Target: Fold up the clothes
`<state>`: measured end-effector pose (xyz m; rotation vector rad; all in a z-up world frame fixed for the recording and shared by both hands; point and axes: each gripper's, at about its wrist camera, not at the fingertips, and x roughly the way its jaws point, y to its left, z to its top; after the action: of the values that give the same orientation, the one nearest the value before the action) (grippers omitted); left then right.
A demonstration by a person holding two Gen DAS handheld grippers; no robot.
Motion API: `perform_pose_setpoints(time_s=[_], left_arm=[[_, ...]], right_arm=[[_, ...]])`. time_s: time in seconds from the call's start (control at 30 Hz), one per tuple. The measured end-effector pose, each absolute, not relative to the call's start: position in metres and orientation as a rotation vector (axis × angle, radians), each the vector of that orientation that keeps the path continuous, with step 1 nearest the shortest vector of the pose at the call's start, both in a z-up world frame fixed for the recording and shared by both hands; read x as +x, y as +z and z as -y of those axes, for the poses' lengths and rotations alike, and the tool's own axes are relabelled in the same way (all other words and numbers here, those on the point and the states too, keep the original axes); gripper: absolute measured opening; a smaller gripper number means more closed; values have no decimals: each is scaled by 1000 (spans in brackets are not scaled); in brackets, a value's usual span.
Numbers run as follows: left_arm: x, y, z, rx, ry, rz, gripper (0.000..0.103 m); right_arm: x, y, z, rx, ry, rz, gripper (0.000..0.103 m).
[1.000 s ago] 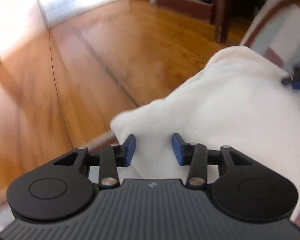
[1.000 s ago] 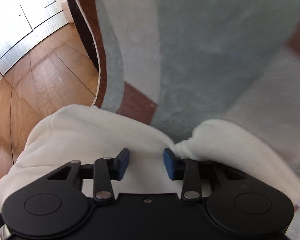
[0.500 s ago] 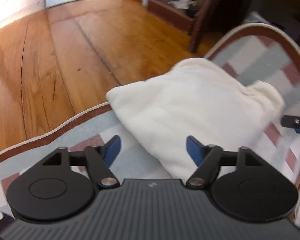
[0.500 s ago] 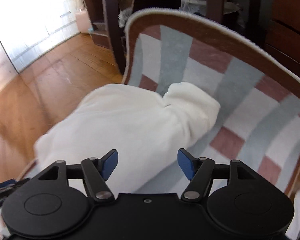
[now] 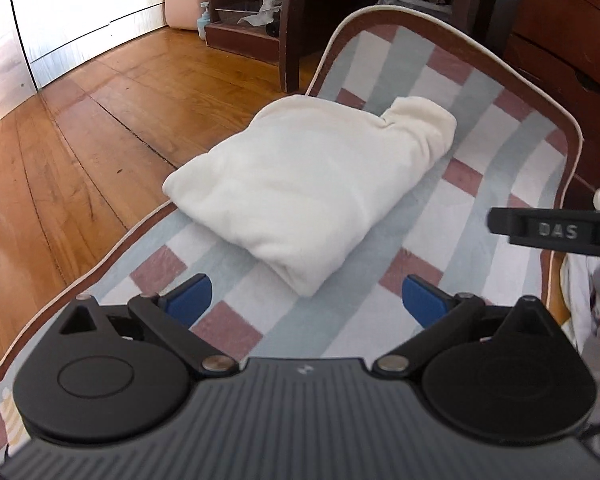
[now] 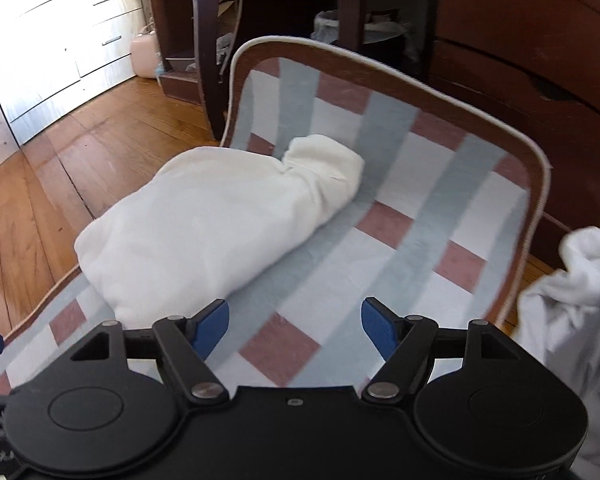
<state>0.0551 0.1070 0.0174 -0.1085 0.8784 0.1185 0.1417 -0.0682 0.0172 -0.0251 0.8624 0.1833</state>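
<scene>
Folded garment released; next item pending.
The cream fleece garment [image 5: 308, 184] lies folded at frame centre on the checked rug [image 5: 476, 216]. Left tongs [image 5: 306, 300] and right tongs [image 6: 294, 322] are opening, both empty. Clear the bundle undisturbed; grasp the white cloth [image 6: 572, 280], right edge, by its corners.

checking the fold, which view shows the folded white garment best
Left wrist view: the folded white garment lies whole and sharp on the checked rug. Right wrist view shows it too, softer, its near corner behind a blue pad.
</scene>
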Motion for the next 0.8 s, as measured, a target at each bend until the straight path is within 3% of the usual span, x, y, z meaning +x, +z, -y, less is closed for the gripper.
perform_pose_setpoints(time_s=[0.8], left_arm=[[21,24,-109,-132,106,-882,103]], right_arm=[[86,35,86,17,109,-876,78]])
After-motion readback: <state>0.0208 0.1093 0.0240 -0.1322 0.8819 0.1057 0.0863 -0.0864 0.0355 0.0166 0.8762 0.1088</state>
